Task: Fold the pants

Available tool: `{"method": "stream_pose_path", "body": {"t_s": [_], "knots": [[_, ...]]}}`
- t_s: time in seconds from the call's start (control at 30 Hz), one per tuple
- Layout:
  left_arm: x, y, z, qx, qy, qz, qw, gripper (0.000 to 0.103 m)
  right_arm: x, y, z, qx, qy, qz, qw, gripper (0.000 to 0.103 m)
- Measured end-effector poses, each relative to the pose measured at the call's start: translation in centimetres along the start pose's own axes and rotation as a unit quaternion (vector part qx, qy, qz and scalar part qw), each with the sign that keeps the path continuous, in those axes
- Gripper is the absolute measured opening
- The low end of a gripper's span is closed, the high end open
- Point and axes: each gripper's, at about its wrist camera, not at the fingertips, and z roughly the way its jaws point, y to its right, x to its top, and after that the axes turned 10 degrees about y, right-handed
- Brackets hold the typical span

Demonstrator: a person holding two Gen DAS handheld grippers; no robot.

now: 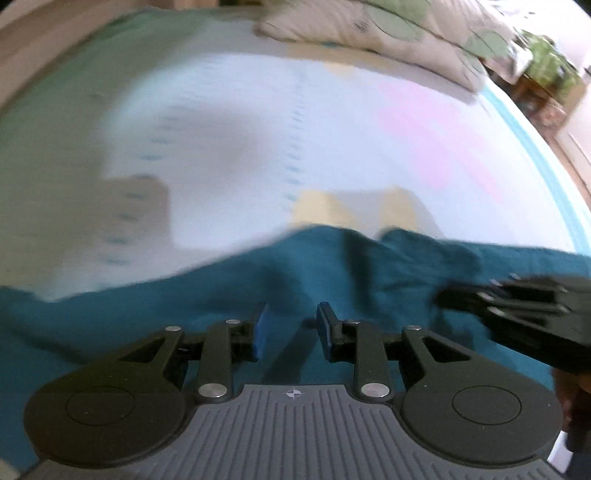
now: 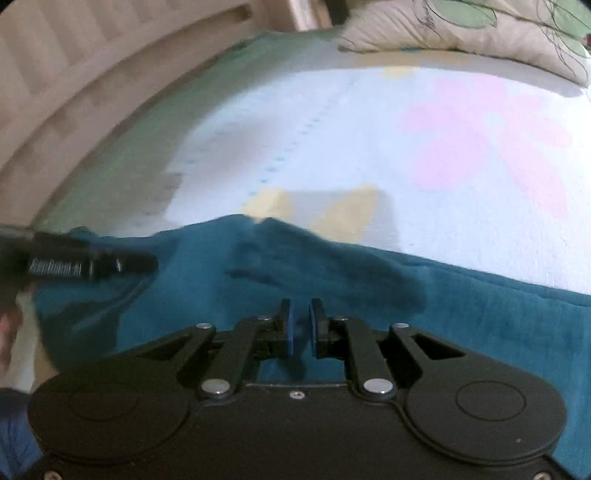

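Pants: the teal pants (image 1: pixel 221 295) are lying rumpled across the near side of the bed (image 1: pixel 240 147), spreading from 9 to 3 o'clock under both my grippers.
Left gripper: my left gripper (image 1: pixel 291 328) is hovering over the cloth with its jaws parted; I am not seeing any fabric pinched between them.
Right gripper: my right gripper (image 2: pixel 300 325) is sitting at 6 o'clock in its own view, jaws nearly together; I cannot tell whether cloth is caught.
Pillow: a leaf-print pillow (image 2: pixel 480 33) is lying at 1 o'clock.

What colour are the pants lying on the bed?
Dark teal, a blue-green, plain with no pattern: the pants show best in the right wrist view.
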Motion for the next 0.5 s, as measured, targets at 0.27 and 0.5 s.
{"method": "stream_pose_path", "body": {"t_s": [0.27,0.5], "knots": [[-0.8,-0.1,3.1,0.05,0.012,-0.007,0.9986,0.028,1.6,2.3,2.5,-0.072,0.021,0.022,0.997,0.0],[-0.1,0.3,3.3,0.092,0.009,-0.001,0.9957,0.028,2.2,4.9,-2.3,-0.055,0.034,0.074,0.995,0.026]]}}
